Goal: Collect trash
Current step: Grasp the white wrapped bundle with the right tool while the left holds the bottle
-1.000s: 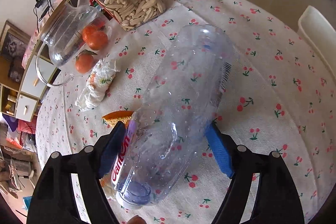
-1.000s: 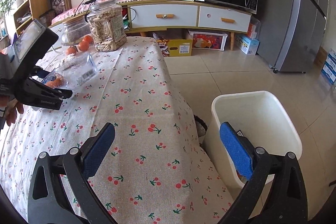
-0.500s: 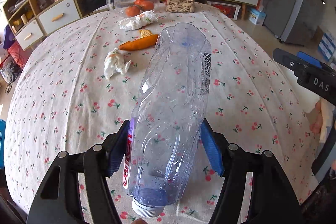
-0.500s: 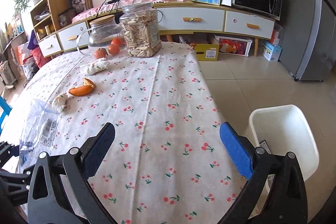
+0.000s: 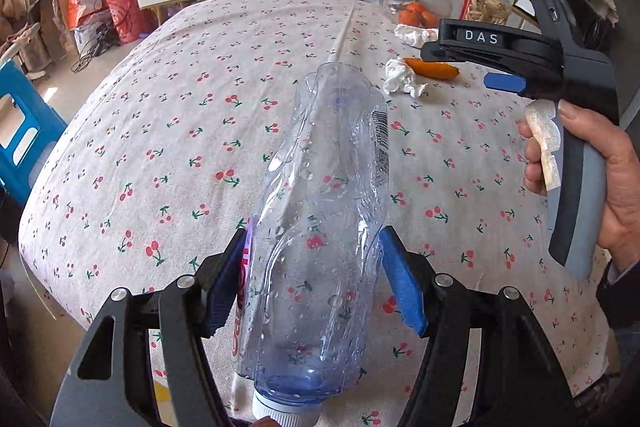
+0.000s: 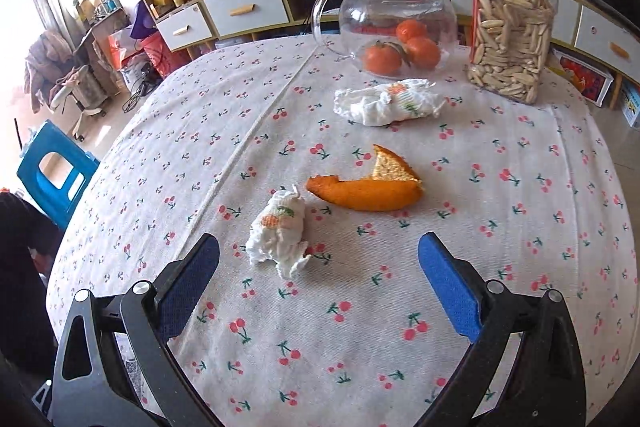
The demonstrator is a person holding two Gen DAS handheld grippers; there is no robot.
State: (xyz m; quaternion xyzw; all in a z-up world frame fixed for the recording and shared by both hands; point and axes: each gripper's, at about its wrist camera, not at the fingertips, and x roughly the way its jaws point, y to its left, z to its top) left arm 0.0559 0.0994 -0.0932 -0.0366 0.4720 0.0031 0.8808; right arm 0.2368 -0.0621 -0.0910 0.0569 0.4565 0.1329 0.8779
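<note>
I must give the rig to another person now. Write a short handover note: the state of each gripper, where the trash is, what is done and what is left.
Left gripper: shut on the crushed plastic bottle, held over the table, cap toward the camera.
Right gripper: open, empty, pointing at the small crumpled tissue.
On the tablecloth: that tissue, the orange peel beside it, and a larger crumpled tissue near the glass pitcher.
Done: bottle picked up.
Left: bin the bottle, both tissues and the peel. No bin in view now.
</note>
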